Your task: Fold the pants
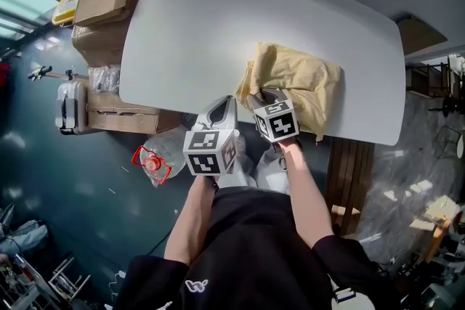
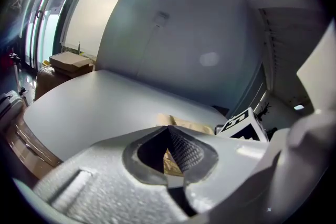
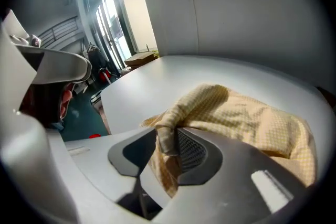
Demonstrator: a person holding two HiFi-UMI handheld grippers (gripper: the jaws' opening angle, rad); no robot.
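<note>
Right gripper (image 1: 260, 95) on pants (image 1: 309, 80); long axis left-right

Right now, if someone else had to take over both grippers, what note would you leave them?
Left gripper: jaws nearly together, tan cloth showing in the gap; whether it grips is unclear.
Right gripper: shut on a raised fold at the near left edge of the pants.
Pants: a rumpled, doubled-over bundle on the near right part of the white table.
Done: apparently at least one fold.
Left: probably lay the held edge down, let go, smooth, finish folding.
</note>
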